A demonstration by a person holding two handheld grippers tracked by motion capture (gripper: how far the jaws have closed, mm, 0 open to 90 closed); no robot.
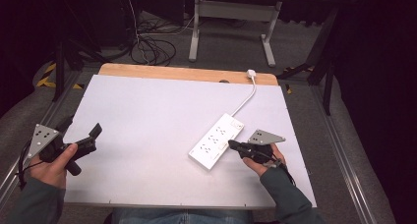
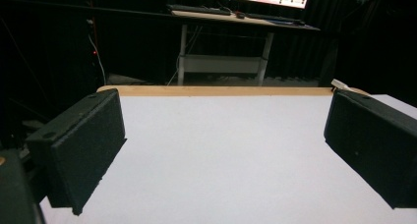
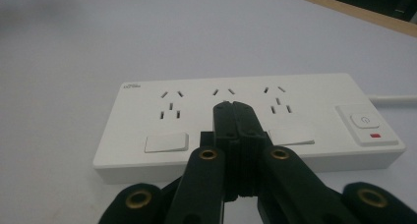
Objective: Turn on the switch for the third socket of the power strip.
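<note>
A white power strip (image 1: 216, 141) lies slantwise on the white table top (image 1: 162, 121), right of the middle; its white cable (image 1: 244, 99) runs to a plug (image 1: 251, 73) at the far edge. The right gripper view gives it close up (image 3: 246, 121), with three socket groups, rocker switches and a main button with a red mark (image 3: 366, 123). My right gripper (image 1: 232, 145) is shut with nothing between the jaws, its tip (image 3: 231, 106) over the strip's middle switch. Near the table's left edge my left gripper (image 1: 93, 133) is open, its pads (image 2: 81, 150) spread wide over bare table.
A wooden strip (image 1: 187, 72) borders the table's far edge. Beyond it stand a white desk frame (image 1: 231, 22) and loose cables on the floor (image 1: 152, 49). A metal rail (image 1: 339, 150) runs along the table's right side.
</note>
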